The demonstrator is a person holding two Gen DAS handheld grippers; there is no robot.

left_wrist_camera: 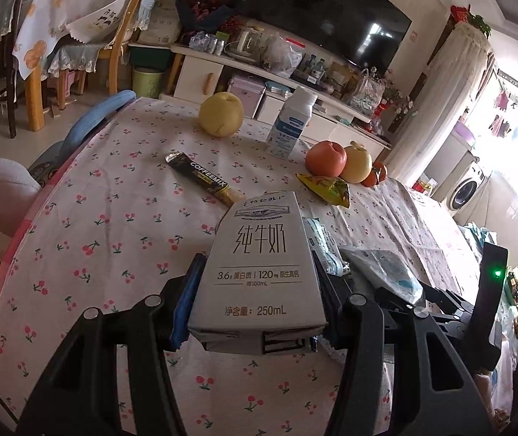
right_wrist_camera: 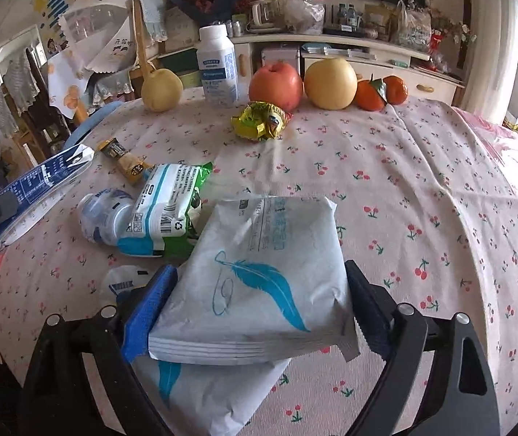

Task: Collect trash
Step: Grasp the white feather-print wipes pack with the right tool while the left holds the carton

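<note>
Near the table's (right_wrist_camera: 440, 181) front edge, the right gripper (right_wrist_camera: 259, 312) is clasping a slack tissue pack (right_wrist_camera: 259, 272) that risks slipping, while the left gripper (left_wrist_camera: 255, 290) is gripping a milk carton (left_wrist_camera: 259, 265).

Both wrist cameras sit close behind their jaws, tilted down across the counter (left_wrist_camera: 113, 218) toward the TV cabinet (left_wrist_camera: 200, 72). Both views share the red apple (right_wrist_camera: 275, 85), white bottle (right_wrist_camera: 219, 67) and yellow wrapper (right_wrist_camera: 259, 121).

L claw (left_wrist_camera: 257, 283), R claw (right_wrist_camera: 255, 305) clamped.
</note>
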